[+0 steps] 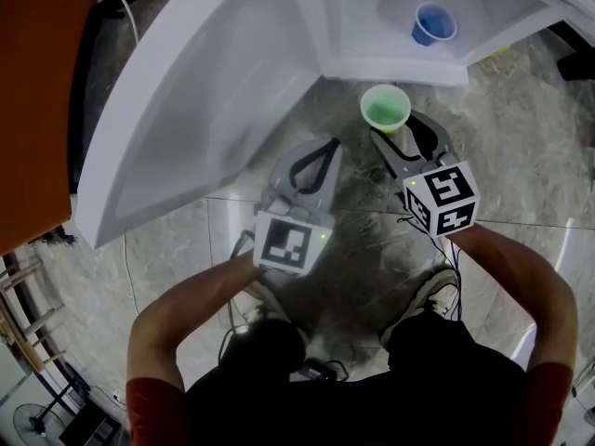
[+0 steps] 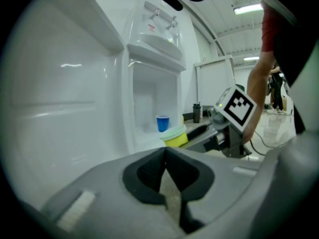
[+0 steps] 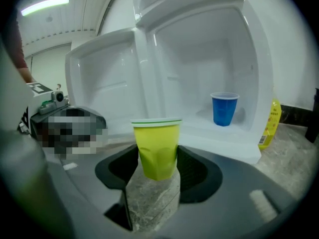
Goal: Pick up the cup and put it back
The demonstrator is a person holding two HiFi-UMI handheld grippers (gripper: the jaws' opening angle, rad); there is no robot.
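A yellow-green cup (image 1: pixel 385 108) (image 3: pixel 157 146) is held upright between the pads of my right gripper (image 1: pixel 391 136) (image 3: pixel 157 166), which is shut on its lower half. It hangs above the stone floor, just in front of the open white fridge (image 1: pixel 390 63). The left gripper view shows the same cup (image 2: pixel 175 136) off to the right. A blue cup (image 1: pixel 433 23) (image 3: pixel 224 109) (image 2: pixel 162 122) stands inside the fridge on its bottom shelf. My left gripper (image 1: pixel 327 147) (image 2: pixel 165 152) is shut with nothing in it, left of the held cup.
The fridge door (image 1: pixel 214 91) swings open to the left, close beside the left gripper. A yellow bottle (image 3: pixel 271 124) stands on the floor right of the fridge. An orange panel (image 1: pixel 37 100) is at far left. Cables trail on the grey marbled floor (image 1: pixel 521 128).
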